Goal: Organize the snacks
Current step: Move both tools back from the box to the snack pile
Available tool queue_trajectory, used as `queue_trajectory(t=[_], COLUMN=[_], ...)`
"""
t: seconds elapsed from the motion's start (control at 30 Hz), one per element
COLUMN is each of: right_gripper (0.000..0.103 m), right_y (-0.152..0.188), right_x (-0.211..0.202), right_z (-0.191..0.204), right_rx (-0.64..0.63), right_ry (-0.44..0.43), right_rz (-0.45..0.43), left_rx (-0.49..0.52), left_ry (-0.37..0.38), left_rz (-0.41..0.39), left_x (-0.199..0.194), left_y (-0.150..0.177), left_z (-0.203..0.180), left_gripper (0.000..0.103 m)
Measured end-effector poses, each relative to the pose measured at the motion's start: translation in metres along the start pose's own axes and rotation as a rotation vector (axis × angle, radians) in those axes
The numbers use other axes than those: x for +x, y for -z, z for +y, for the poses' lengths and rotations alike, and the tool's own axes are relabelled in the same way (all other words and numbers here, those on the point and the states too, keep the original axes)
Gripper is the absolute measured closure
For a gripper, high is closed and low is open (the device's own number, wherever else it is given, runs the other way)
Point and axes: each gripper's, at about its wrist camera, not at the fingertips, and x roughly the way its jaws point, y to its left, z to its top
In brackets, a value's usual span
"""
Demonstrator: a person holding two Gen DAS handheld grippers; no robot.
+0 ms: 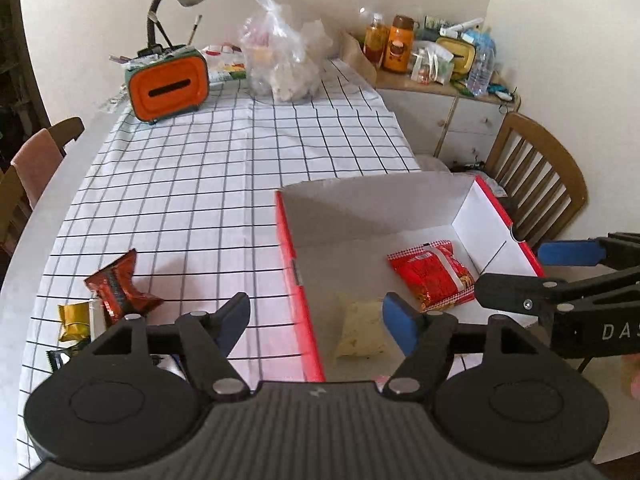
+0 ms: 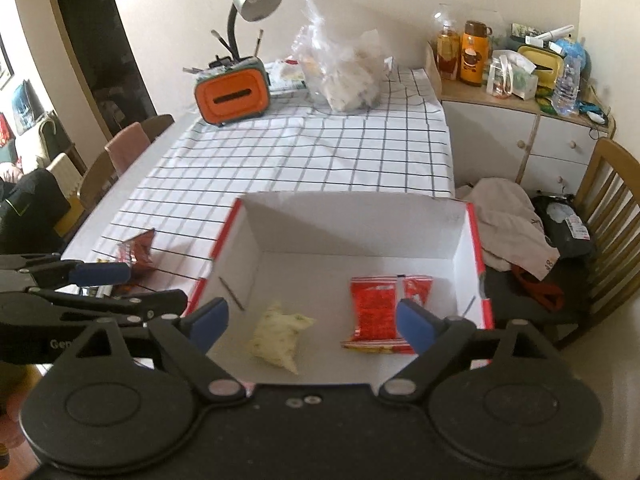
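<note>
Awaiting pickup at left of the bench (image 1: 168, 184): red-brown snack packet (image 1: 120, 286), light, crinkly, slippery (pinch a sealed end), outside the box (image 1: 298, 276); left hand-held gripper (image 1: 316, 322) and right hand-held gripper (image 2: 312, 322) both spread, empty.

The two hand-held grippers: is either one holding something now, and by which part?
Nothing is held. The left hand-held gripper and right hand-held gripper are both open above the box.

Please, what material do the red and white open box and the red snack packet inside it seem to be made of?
The red and white open box looks like thin cardboard, matt white inside: its walls are flat, with sharp folds and a cut slot at the corner. The red snack packet looks like glossy plastic or foil film: it wrinkles and shines. The exact film cannot be told.
</note>
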Motion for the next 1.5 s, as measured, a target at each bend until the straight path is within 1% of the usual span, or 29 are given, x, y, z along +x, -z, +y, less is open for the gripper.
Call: queue_trajectory(t=[0.03,0.17,0.2,0.23,0.4,0.53,0.63,0.83,0.93,1.07,1.13,1.23,1.37,1.5], right_gripper=[0.012,0.009,0.004,0.002,0.001,0.0,0.0,0.0,0.0,0.0,0.0,0.0,0.0,0.0], right_y=[0.001,0.005,0.006,0.008,0.016,0.023,0.03,0.041,0.044,0.049,0.05,0.053,0.057,0.058], right_x=[-0.002,-0.007,-0.008,-0.009,-0.009,-0.006,-0.001,0.019,0.028,0.04,0.048,0.061,0.082,0.108], right_z=[0.005,0.026,0.032,0.038,0.07,0.102,0.125,0.167,0.185,0.206,0.214,0.223,0.232,0.239], right_rx=[0.003,0.0,-0.001,-0.001,-0.001,-0.045,-0.073,-0.094,-0.096,-0.104,-0.107,-0.111,-0.134,-0.18], right_ry=[-0.005,-0.02,-0.023,-0.026,-0.056,-0.066,-0.074,-0.091,-0.1,-0.102,-0.1,-0.086,-0.056,-0.035], right_rz=[-0.004,-0.02,-0.024,-0.028,-0.041,-0.069,-0.071,-0.038,-0.02,-0.006,0.003,0.021,0.056,0.098], left_rx=[-0.002,-0.01,-0.011,-0.012,-0.02,-0.042,-0.051,-0.045,-0.049,-0.083,-0.105,-0.118,-0.119,-0.106], left_ry=[0.002,0.009,0.013,0.009,-0.007,-0.018,-0.039,-0.083,-0.089,-0.096,-0.118,-0.144,-0.137,-0.135], left_rz=[-0.007,-0.028,-0.034,-0.04,-0.072,-0.096,-0.115,-0.127,-0.123,-0.126,-0.15,-0.154,-0.132,-0.096], left_x=[-0.004,-0.016,-0.02,-0.023,-0.04,-0.052,-0.061,-0.072,-0.075,-0.076,-0.076,-0.072,-0.062,-0.044], left_y=[0.002,0.01,0.013,0.015,0.03,0.04,0.049,0.067,0.077,0.09,0.098,0.108,0.12,0.128], left_z=[0.005,0.026,0.034,0.04,0.074,0.109,0.133,0.18,0.204,0.236,0.251,0.271,0.287,0.294], left_gripper=[0.026,0.024,0.022,0.021,0.018,0.017,0.015,0.013,0.013,0.013,0.011,0.009,0.009,0.009])
